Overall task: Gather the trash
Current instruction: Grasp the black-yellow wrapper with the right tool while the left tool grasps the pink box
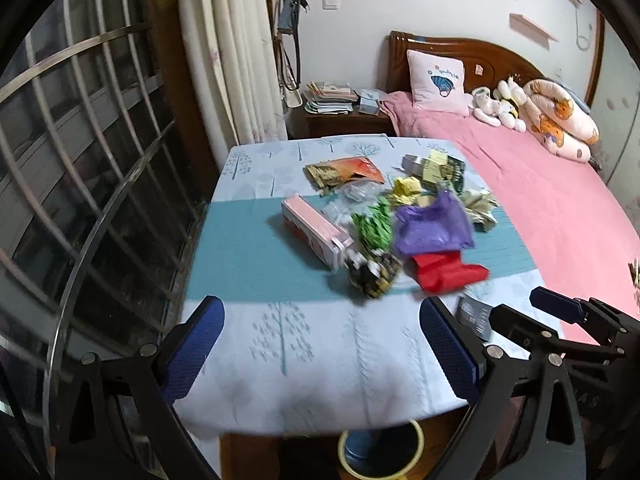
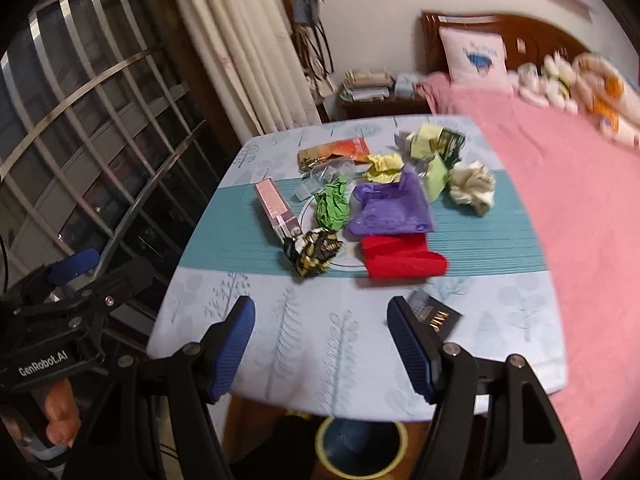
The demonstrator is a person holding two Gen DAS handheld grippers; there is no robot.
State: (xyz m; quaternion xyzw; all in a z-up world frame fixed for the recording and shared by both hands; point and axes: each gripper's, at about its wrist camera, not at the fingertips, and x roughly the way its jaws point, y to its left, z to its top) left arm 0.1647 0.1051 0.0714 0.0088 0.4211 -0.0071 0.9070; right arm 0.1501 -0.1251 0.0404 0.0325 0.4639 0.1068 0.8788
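Two hand-held grippers hover above the near edge of a small table [image 1: 248,248] covered in a pale cloth printed with trees and crossed by a teal band. The left gripper [image 1: 322,354] has its blue-padded fingers wide apart with nothing between them; the right gripper [image 2: 320,350] is likewise spread wide and empty. The trash lies heaped in the middle of the table, well apart from both grippers: a long pink box [image 1: 312,232], a crumpled green wrapper [image 1: 374,226], a purple plastic bag [image 1: 434,226], a folded red bag [image 1: 448,274] just in front of it, a black-and-gold crumpled wrapper [image 1: 374,276], an orange snack packet [image 1: 346,172] further back, yellow paper balls [image 1: 406,190] and a cream paper wad [image 2: 472,188]. A small dark card [image 2: 434,314] lies alone near the right gripper's right finger; its gold lettering is too blurred to read. Below the table's near edge stands a yellow-rimmed bin [image 2: 362,454], apparently the destination. By my reading, nothing has been picked up at this moment: this is the approach stage. The next move calls for lowering one gripper over a single piece, probably the nearby card or the black-and-gold wrapper, and closing on it. The only legible writing is "GenRobot.AI" on the left gripper's body, seen from the right wrist view.
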